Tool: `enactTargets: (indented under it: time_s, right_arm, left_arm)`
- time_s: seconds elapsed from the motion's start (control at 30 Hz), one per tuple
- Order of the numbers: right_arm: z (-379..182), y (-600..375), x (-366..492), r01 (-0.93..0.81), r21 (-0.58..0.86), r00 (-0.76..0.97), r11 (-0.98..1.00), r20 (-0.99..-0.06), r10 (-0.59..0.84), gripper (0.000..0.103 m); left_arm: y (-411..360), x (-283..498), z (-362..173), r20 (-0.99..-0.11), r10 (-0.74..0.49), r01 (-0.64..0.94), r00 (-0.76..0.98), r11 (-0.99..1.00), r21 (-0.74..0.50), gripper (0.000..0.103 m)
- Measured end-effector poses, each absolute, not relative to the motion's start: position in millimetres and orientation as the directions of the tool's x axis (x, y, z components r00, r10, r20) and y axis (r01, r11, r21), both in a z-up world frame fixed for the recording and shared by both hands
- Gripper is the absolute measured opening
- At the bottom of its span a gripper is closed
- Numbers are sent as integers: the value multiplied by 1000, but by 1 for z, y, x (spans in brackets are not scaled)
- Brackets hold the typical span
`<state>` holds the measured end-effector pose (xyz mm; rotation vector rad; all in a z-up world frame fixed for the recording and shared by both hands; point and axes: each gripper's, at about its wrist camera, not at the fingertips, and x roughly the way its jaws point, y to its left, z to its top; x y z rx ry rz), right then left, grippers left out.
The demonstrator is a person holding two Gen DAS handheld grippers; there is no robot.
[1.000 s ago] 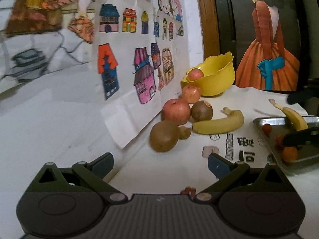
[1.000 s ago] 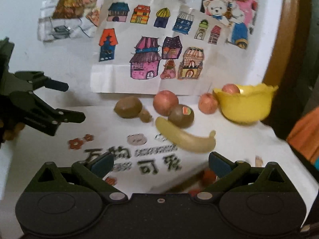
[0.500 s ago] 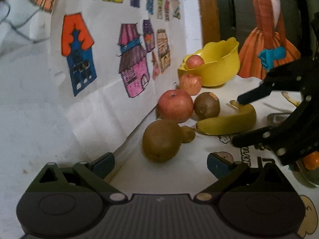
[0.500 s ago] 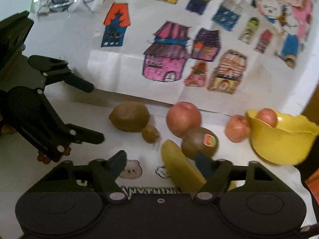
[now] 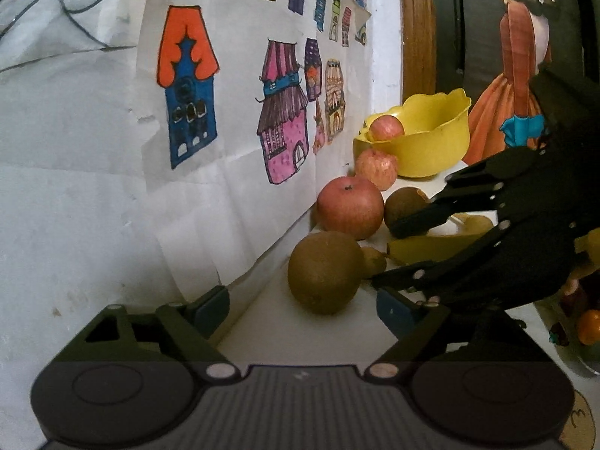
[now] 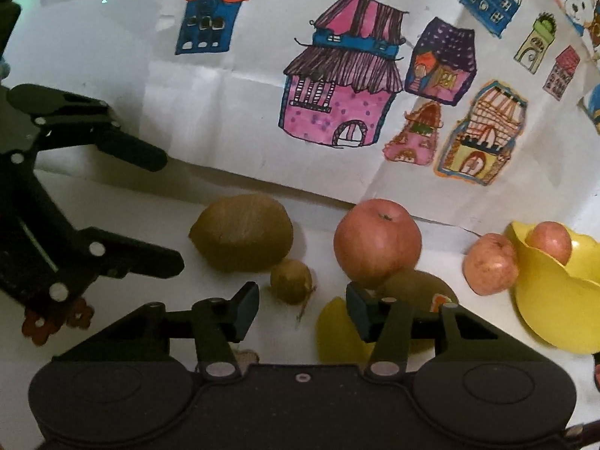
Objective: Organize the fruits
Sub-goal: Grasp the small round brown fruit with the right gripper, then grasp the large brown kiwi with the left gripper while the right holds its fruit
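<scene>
Your right gripper [image 6: 302,309], jaws apart, hides most of the banana [image 6: 339,332] at lower center; left gripper [image 5: 302,307] gapes too.

A white wall [image 5: 67,195] stands behind the white bench [image 6: 123,202], and the light is dim and warm. A creased sheet of paper [image 6: 232,112] with coloured drawings of houses hangs on the wall, its lower edge reaching the bench. Beyond the wall's end runs a brown wooden frame [image 5: 416,30], then a dark panel [image 5: 472,18] bearing a picture of a figure in an orange dress [image 5: 521,86]. Printed cartoon marks show on the bench surface.
</scene>
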<state>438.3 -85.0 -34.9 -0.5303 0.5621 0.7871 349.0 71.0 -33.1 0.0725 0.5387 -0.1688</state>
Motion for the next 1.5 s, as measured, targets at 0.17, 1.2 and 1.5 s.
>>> enactTargets:
  time_s: [0.17,1.2,1.5]
  right_arm:
    - [-42,-77,445,-786,-253,571,563,-646,507,43]
    - [7,-148,345,-740,-284,639,609,-580,505,30]
    - [10,-159,331,-726,-274,648,630,-579,495,30]
  left_arm:
    - [71,350,-33,-512,-150,184,846,983,16,88]
    - [38,400,-48,-594,-87,137,800,990,39,61]
    - [38,392,-47,-594,-110,144,797,990,10,59]
